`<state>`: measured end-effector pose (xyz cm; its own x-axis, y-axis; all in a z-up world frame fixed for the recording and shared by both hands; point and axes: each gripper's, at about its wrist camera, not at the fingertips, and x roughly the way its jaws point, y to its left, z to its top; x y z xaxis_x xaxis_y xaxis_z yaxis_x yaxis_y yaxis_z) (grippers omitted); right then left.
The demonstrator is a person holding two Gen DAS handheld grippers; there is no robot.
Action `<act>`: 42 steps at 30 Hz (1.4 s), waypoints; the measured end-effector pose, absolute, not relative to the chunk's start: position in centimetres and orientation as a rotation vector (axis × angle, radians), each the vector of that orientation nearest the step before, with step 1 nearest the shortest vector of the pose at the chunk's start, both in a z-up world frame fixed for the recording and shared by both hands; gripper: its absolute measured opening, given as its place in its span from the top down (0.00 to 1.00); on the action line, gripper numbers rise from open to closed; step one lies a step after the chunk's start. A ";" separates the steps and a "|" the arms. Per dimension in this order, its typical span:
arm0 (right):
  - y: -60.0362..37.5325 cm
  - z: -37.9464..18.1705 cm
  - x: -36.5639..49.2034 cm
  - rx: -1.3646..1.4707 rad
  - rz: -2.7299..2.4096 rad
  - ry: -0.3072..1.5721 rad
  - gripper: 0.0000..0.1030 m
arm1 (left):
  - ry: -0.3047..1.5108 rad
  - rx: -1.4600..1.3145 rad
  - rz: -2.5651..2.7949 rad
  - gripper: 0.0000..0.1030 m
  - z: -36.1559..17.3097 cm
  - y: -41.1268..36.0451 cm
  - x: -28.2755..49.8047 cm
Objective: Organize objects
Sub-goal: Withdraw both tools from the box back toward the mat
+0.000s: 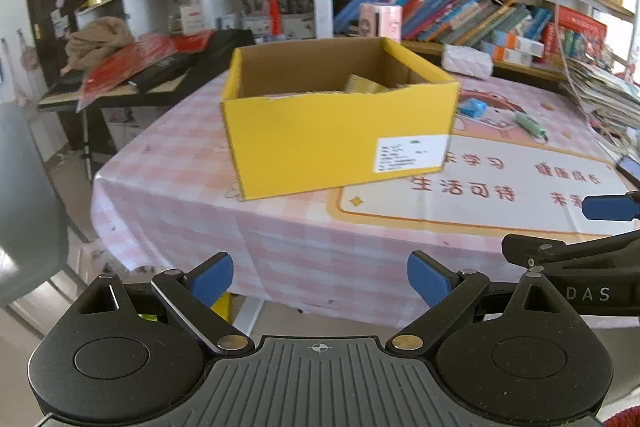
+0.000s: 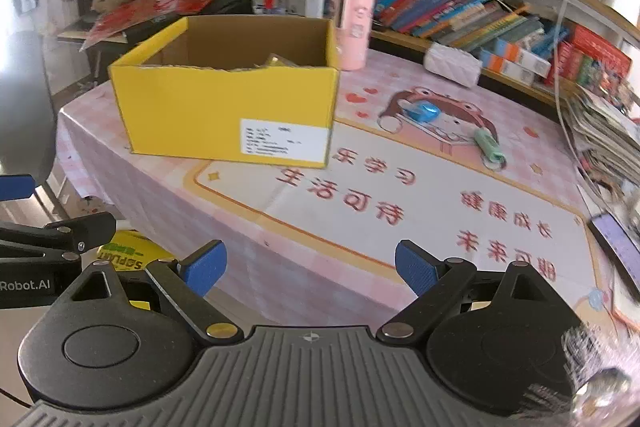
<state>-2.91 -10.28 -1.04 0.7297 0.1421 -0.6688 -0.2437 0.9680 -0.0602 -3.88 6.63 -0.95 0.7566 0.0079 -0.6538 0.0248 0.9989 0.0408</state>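
An open yellow cardboard box [image 1: 340,131] [image 2: 228,107] stands on the pink checked tablecloth [image 1: 192,187] [image 2: 440,195], with some yellowish items inside. Right of it lie a small blue object [image 1: 472,106] [image 2: 424,111] and a green marker-like object [image 1: 530,126] [image 2: 490,146]. My left gripper [image 1: 320,277] hangs open before the table's near edge, nothing between its blue pads. My right gripper [image 2: 310,269] is open too, over the table's near edge and empty. Each gripper shows at the side of the other's view.
Behind the box stand a pink canister [image 2: 354,27] and a white quilted pouch [image 2: 452,63]. Bookshelves [image 1: 460,11] run along the back, a paper stack [image 2: 600,131] sits at the right, and a phone [image 2: 618,247] lies near the right edge. A cluttered side desk [image 1: 132,75] stands left.
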 end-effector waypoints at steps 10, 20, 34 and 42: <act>-13.3 -1.1 -4.0 -0.095 0.091 0.734 0.11 | 0.711 0.099 -0.132 0.07 -1.0 3.6 -3.3; -15.9 -1.1 -3.9 -0.068 0.001 0.739 0.11 | 0.705 0.124 -0.213 0.07 -1.1 1.2 -1.6; -20.3 -1.1 -1.4 -0.047 -0.068 0.754 0.11 | 0.705 0.139 -0.272 0.07 -1.1 -3.3 1.8; -22.8 -0.9 1.3 -0.056 -0.066 0.758 0.10 | 0.697 0.127 -0.287 0.07 -1.0 -6.1 4.3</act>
<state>1.30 -22.80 -0.92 0.7242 -0.0797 -0.6849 0.0391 0.9964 -0.0746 4.29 -6.10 -0.95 0.7296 -0.2178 -0.6483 0.3023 0.9530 0.0202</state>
